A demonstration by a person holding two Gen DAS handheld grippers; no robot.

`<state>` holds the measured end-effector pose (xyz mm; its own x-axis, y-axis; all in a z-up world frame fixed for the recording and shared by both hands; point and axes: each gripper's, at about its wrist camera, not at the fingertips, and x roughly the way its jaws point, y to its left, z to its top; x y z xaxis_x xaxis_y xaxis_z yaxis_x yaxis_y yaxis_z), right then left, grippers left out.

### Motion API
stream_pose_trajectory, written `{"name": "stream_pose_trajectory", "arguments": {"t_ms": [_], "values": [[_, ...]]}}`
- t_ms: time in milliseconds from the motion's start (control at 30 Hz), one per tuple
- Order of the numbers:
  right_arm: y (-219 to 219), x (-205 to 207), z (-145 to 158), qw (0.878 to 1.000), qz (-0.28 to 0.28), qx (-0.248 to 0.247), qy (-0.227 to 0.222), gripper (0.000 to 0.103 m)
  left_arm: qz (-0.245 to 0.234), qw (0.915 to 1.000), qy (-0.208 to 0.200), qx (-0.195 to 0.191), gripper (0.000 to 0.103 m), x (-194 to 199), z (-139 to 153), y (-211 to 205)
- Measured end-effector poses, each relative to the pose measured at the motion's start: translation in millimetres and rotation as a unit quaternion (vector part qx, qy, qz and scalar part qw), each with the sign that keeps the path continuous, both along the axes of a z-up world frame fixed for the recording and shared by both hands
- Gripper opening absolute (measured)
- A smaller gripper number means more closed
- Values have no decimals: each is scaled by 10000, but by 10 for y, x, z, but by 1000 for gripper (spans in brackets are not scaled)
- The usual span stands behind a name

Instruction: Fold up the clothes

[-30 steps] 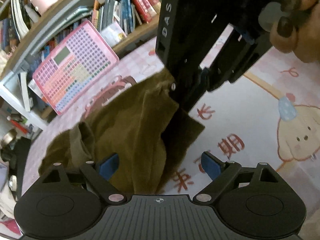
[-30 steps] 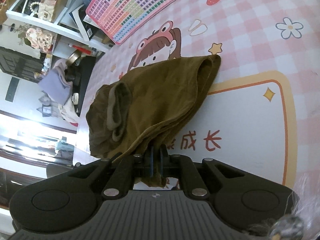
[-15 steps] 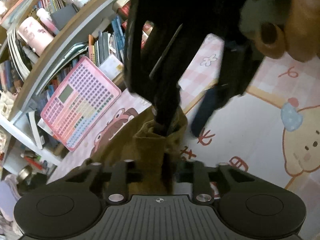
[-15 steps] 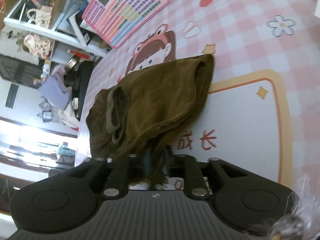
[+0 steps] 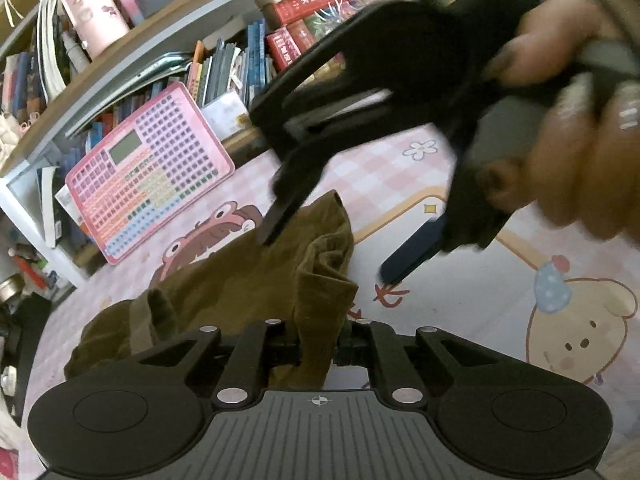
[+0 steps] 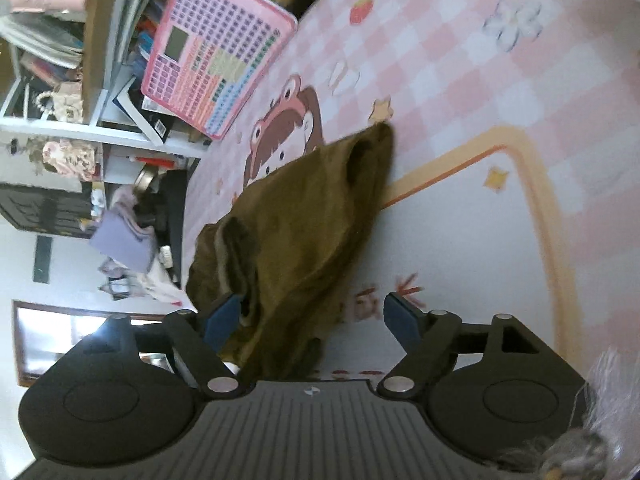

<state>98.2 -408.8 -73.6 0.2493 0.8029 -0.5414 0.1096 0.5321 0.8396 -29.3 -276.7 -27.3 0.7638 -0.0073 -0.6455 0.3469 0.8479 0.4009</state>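
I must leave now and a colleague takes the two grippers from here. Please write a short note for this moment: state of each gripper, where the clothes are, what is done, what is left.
Left gripper: shut on a fold of the brown garment, lifted a little.
Right gripper: open, one finger on each side of the cloth, gripping nothing. In the left view it hangs above the garment.
Garment: bunched and partly doubled over on the pink cartoon mat, near the pink keyboard toy.
Done: only a rough first gather.
Left: probably regrip with the right, spread flat, then fold neatly.
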Motion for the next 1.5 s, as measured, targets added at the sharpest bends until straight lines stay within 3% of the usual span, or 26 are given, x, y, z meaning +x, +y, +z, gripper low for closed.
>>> {"name": "stream_pose_trajectory", "arguments": {"t_ms": [100, 167, 200, 300, 467, 533, 833, 1100, 1500], "values": [[144, 83, -108, 9995, -3, 60, 313, 71, 19, 10000, -2, -18, 10, -7, 8, 16], [204, 150, -169, 9990, -96, 70, 427, 57, 24, 10000, 34, -33, 10, -13, 21, 26], [215, 194, -187, 9989, -174, 38, 440, 55, 28, 10000, 52, -41, 9, -16, 27, 29], [225, 349, -234, 9982, -416, -132, 411, 48, 44, 9999, 77, -90, 9, -25, 57, 44], [198, 547, -271, 9975, -531, -404, 219, 18, 121, 9995, 87, -288, 8, -28, 115, 72], [152, 563, -263, 9980, -483, -399, 124, 14, 154, 9990, 97, -413, 8, -27, 149, 82], [-163, 423, 26, 9961, -679, -440, -344, 11, -213, 9931, 211, -1137, 8, -58, 305, 2], [-369, 325, 161, 9935, -802, -724, -350, 11, -352, 9814, 371, -1849, 8, -44, 422, 51], [250, 240, 856, 9850, -267, -818, -1496, 11, 309, 9359, 154, -3506, 8, -94, 744, 978]]}}
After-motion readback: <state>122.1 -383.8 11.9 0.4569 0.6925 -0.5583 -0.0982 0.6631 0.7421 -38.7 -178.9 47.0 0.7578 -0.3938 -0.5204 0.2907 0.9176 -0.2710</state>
